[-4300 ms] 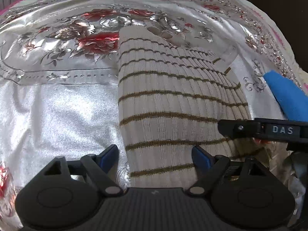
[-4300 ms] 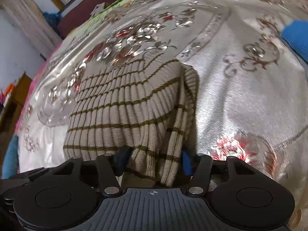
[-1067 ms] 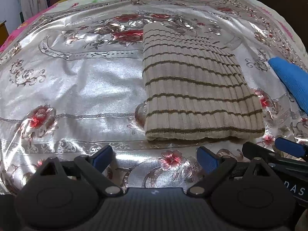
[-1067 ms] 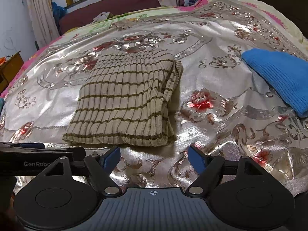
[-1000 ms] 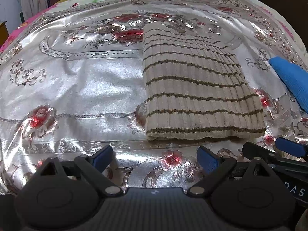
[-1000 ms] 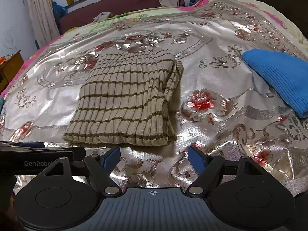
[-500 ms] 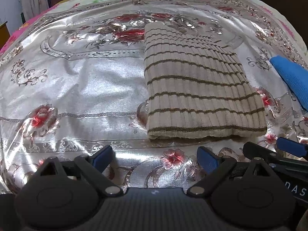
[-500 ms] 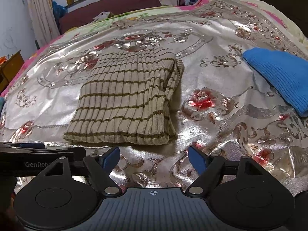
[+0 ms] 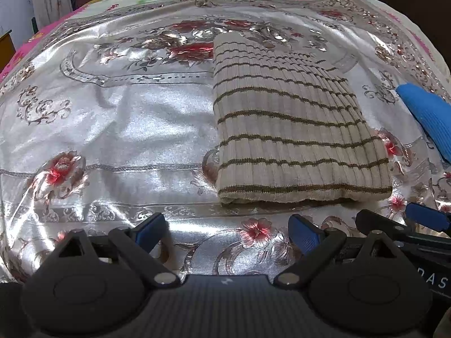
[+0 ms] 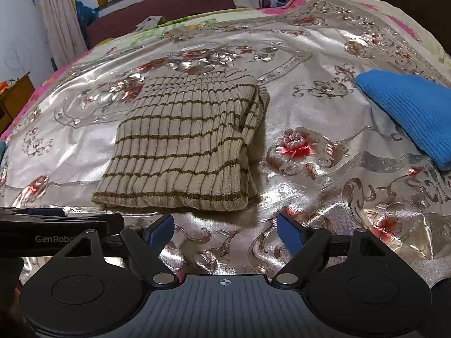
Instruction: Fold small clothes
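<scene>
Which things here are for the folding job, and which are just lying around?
For the job:
- beige ribbed knit garment with brown stripes, already folded
- blue knit garment, probably next
- left tool and right tool, both open

Just lying around:
- shiny silver floral bedspread, under everything
- beige curtain
- wooden furniture

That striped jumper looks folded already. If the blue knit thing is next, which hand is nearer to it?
Probably the right. The blue knit lies on the right side of both views, beyond the striped jumper. The right gripper is open and empty, nearer than the left gripper.
</scene>
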Demonstrator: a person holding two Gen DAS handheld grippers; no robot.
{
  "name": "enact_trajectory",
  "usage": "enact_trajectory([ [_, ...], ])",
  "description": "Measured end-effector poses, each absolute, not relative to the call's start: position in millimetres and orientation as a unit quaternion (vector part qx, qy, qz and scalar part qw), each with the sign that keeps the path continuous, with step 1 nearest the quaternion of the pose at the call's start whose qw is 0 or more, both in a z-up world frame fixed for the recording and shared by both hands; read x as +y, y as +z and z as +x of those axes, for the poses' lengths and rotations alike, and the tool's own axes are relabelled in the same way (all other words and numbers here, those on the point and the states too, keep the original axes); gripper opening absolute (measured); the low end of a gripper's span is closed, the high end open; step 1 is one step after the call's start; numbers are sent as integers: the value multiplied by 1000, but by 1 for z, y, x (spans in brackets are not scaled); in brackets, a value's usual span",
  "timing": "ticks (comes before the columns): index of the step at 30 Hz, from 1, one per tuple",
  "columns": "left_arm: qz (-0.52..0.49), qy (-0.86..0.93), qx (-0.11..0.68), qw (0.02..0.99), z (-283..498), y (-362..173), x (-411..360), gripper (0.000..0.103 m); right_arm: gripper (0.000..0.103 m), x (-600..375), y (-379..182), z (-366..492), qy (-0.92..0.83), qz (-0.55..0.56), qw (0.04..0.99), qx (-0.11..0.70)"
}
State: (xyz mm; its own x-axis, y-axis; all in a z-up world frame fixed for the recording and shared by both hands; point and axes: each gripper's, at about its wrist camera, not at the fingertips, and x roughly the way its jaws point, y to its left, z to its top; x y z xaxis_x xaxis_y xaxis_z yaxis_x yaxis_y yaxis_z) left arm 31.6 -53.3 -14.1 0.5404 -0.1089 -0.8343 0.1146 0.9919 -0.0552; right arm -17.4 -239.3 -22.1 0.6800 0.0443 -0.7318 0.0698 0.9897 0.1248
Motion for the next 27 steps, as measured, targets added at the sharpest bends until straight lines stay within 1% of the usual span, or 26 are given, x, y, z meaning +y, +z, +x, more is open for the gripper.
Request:
enact_trajectory([
  [27,-11,-69,474,878,31,-14,-47,98,83,-230,-16,-21,-22,58,916,396],
])
